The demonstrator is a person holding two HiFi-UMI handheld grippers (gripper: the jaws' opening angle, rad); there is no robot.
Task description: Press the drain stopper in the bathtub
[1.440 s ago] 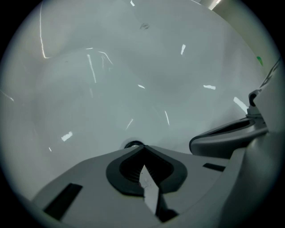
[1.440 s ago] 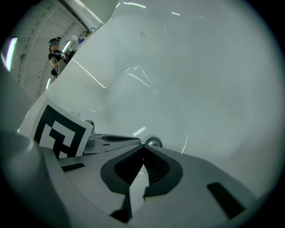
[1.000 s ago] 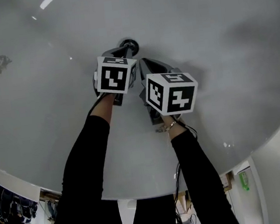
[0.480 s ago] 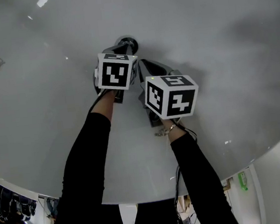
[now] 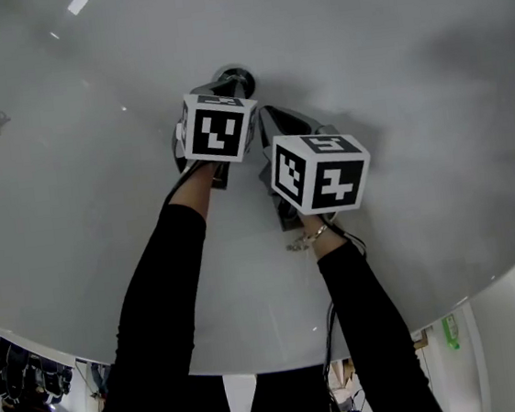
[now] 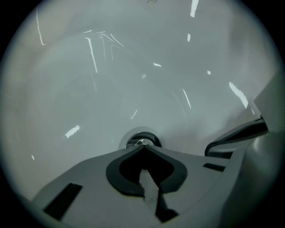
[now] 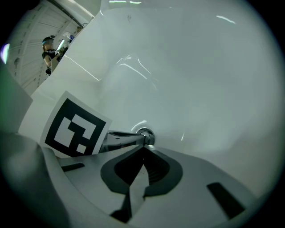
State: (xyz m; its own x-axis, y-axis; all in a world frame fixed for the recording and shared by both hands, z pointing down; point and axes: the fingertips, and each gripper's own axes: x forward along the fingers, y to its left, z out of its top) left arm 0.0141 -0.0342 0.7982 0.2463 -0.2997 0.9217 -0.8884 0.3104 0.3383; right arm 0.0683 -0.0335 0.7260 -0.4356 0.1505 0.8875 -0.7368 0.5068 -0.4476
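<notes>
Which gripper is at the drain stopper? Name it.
The left gripper: its shut tips are at the drain stopper, while the right gripper sits alongside, just short of it.

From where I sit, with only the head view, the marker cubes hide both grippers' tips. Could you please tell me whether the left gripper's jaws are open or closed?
Observer: In the left gripper view, the left gripper has its jaws together with nothing between them. The drain stopper sits just beyond the tips.
Operator: Thank you. And how does the right one stand?
Observer: The right gripper is also closed on nothing. Its view shows the left gripper's jaws reaching the stopper's chrome cap from the left. Contact looks likely, though I cannot confirm it.
</notes>
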